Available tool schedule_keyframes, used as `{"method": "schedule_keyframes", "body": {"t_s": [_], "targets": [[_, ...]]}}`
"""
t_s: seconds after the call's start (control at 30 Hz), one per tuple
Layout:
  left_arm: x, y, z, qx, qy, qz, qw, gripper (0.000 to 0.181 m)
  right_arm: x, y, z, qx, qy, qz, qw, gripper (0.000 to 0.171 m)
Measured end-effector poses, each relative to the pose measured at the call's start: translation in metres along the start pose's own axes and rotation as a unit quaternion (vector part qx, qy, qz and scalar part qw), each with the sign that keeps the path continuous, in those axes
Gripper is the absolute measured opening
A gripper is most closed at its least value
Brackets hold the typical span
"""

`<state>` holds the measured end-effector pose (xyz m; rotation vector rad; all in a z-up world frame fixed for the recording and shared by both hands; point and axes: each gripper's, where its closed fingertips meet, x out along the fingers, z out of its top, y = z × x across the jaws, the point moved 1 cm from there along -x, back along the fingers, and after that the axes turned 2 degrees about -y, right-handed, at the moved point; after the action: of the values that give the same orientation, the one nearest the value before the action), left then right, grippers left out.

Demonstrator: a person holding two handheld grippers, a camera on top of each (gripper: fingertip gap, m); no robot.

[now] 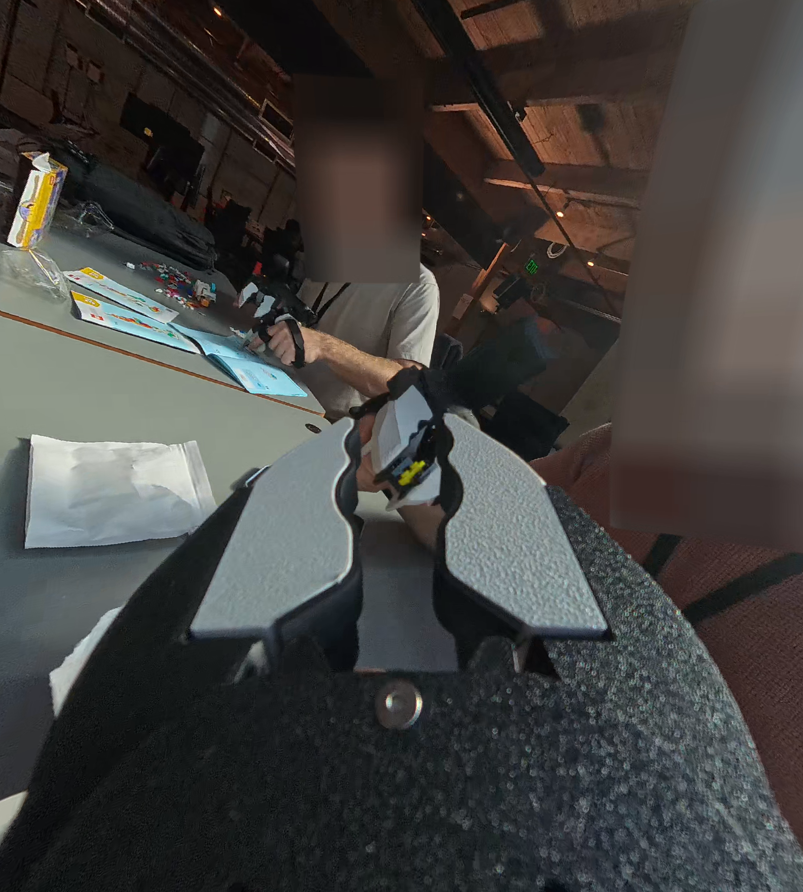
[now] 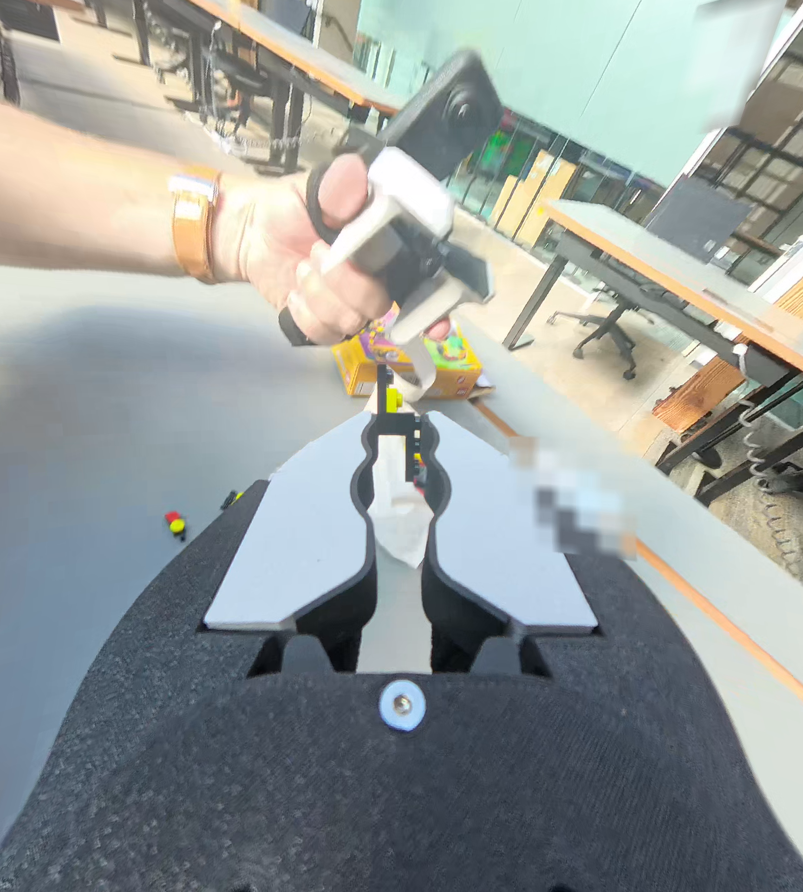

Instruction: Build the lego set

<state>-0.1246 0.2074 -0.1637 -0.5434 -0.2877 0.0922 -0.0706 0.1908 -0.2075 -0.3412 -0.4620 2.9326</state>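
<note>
My right gripper is shut on a small black Lego assembly with a yellow piece and holds it above the grey table. My left gripper is open. The right gripper and the black and yellow assembly show between its fingertips. In the right wrist view a hand holds the left gripper above the assembly, one finger reaching down beside the yellow piece. I cannot tell whether it touches the piece.
A yellow Lego box lies behind the assembly, and crumpled white paper lies under it. Loose red-yellow pieces lie to the left. A white paper bag lies on the table. Farther off a person works with booklets and loose bricks. Some 6 cm of space lies between my two pairs of fingers.
</note>
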Motion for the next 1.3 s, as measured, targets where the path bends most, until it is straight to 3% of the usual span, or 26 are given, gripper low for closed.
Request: {"method": "schedule_keyframes", "body": {"t_s": [0.2,0.4,0.5,0.67,0.77,1.13,1.3], "targets": [[-0.003,-0.004,0.002,-0.004,-0.018,-0.011,1.0,0.029,-0.001,0.046,-0.096,0.016,0.166,0.076,0.983,0.016],[0.0,-0.013,0.002,0.0,-0.018,-0.024,1.0,0.029,-0.007,0.066,-0.117,0.037,0.21,0.125,0.969,0.034],[0.002,-0.015,0.003,0.0,-0.02,-0.025,0.999,0.029,-0.007,0.057,-0.092,0.052,0.164,0.125,0.977,0.039],[0.006,-0.016,0.001,0.007,-0.018,-0.024,1.0,0.029,-0.011,0.012,0.016,0.129,-0.061,0.075,0.987,0.031],[0.007,-0.016,0.002,0.006,-0.022,-0.026,0.999,0.029,-0.005,-0.001,0.047,0.138,-0.103,0.07,0.983,0.029],[0.01,-0.017,-0.005,0.011,-0.007,-0.03,0.999,0.028,0.026,-0.006,0.053,0.142,-0.092,0.088,0.982,0.027],[0.011,-0.017,-0.004,0.011,-0.008,-0.031,0.999,0.028,0.028,-0.005,0.055,0.125,-0.093,0.091,0.984,0.008]]}}
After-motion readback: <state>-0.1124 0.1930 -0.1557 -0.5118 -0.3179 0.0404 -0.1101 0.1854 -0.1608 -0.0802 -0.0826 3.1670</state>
